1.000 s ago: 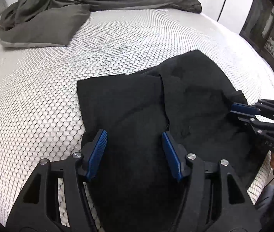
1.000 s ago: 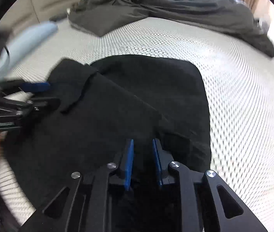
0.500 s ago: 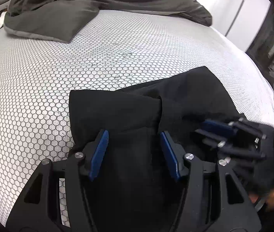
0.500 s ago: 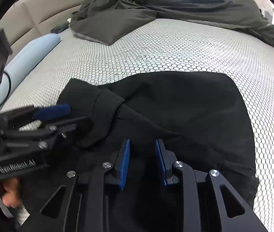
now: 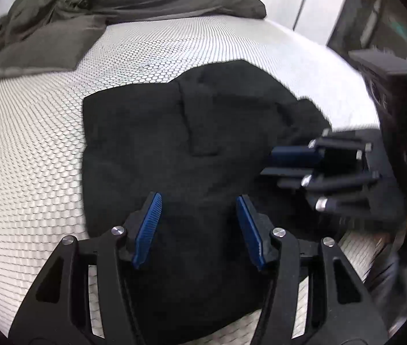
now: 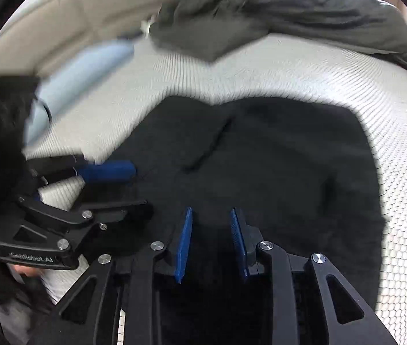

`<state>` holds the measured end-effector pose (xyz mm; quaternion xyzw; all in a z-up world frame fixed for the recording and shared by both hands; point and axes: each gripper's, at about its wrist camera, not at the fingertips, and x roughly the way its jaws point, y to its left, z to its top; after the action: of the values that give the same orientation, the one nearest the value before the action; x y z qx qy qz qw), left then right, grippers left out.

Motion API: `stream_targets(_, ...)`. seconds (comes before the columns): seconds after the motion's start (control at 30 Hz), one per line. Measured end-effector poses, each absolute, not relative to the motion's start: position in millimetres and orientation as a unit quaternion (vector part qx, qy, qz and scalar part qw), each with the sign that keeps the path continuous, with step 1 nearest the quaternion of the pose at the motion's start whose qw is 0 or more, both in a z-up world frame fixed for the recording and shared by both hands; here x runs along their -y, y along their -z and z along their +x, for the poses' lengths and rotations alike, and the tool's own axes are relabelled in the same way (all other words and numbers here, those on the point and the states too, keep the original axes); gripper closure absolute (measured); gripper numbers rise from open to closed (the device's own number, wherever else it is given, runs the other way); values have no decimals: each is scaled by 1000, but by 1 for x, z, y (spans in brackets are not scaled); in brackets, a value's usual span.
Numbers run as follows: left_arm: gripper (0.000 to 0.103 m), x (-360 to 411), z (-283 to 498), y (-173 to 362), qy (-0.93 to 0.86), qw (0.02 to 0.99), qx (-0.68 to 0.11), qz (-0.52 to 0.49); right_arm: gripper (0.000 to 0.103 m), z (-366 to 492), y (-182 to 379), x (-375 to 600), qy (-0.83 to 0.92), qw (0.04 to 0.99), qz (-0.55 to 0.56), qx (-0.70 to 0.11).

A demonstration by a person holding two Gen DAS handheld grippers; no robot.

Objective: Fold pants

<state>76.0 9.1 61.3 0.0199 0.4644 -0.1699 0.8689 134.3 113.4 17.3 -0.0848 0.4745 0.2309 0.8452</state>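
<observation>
I hold the left gripper at lower centre of its frame, jaws apart, nothing clamped; black cloth lies under the gap. The right gripper sits at lower centre of its own frame, jaws narrowly apart, and I cannot tell whether cloth is pinched between them. Each gripper shows in the other's view, near the frame edge and blurred.

The pants lie at frame centre on the bed, already doubled into a compact, roughly square stack with a visible seam edge running down the middle. I judge the step to be a regrasp at the near edge before a further fold. The next move calls for both jaws to pinch all layers evenly.

Pants: matte, soft, limp. Bed cover: white, honeycomb-textured. A grey duvet is bunched at the upper frame
</observation>
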Motion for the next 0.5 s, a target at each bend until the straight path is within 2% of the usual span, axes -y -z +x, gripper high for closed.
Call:
stream_targets(0.1,51,-29,57,-69,156,873,-462,16,77,126,-22,-81,-196,855,-100,-469)
stream_targets(0.2,52,-44,49,-75,131,884,-449,8,78,114,-32,-52,-199,864,-63,-458)
stream_targets(0.3,51,-34,38,-78,178,884,-431,-3,77,98,-46,-60,-216,868,-60,-442)
stream_targets(0.37,50,-16,31,-74,219,867,-447,21,74,85,-46,-79,-257,862,-70,-432)
stream_targets(0.5,49,-5,27,-61,214,861,-456,70,74,85,-20,-92,-250,843,-123,-459)
